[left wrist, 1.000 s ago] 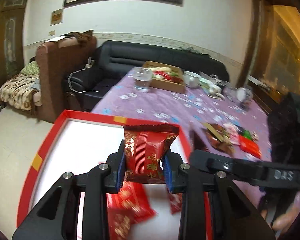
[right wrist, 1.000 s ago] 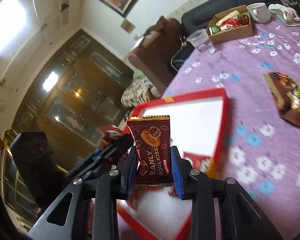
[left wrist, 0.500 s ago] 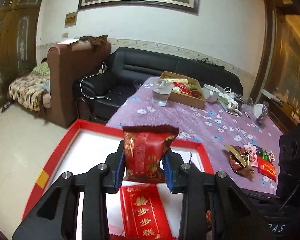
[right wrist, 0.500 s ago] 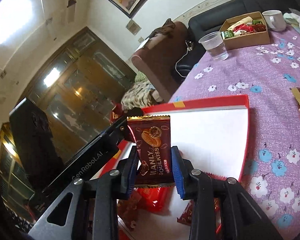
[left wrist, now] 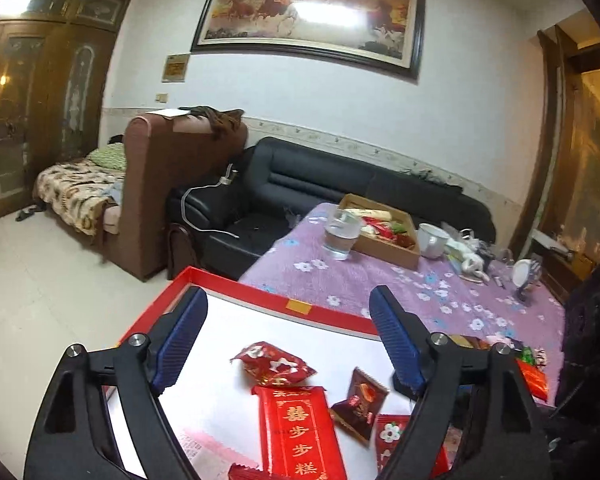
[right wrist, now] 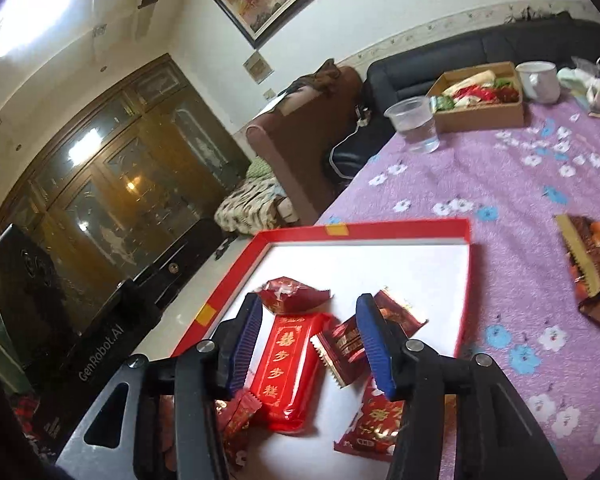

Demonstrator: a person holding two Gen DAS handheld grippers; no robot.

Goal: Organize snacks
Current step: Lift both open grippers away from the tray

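Note:
A red tray (left wrist: pixel 260 292) (right wrist: pixel 400 224) with a white floor lies at the near corner of the purple flowered table. In it lie a puffy red packet (left wrist: pixel 274 368) (right wrist: pixel 290 294), a long red bar packet (left wrist: pixel 300 432) (right wrist: pixel 288 364) and a brown biscuit packet (left wrist: pixel 360 400) (right wrist: pixel 348 344). My left gripper (left wrist: pixel 290 340) hangs over the tray, its jaws opening wide with nothing between them. My right gripper (right wrist: pixel 309 344) is also above the tray, jaws opening; its pads press on nothing and the packets lie below them. Several loose snacks (right wrist: pixel 592 264) (left wrist: pixel 532 372) lie on the cloth to the right.
A cardboard box of snacks (left wrist: pixel 384 228) (right wrist: pixel 480 96), a clear plastic cup (left wrist: pixel 342 234) (right wrist: pixel 414 124) and a white mug (left wrist: pixel 432 240) (right wrist: pixel 538 80) stand at the table's far end. A black sofa (left wrist: pixel 320 184) and a brown armchair (left wrist: pixel 168 184) stand beyond the table.
Both grippers have opened. The red packet has dropped from the left one and the brown biscuit packet from the right one; both now lie in the tray.

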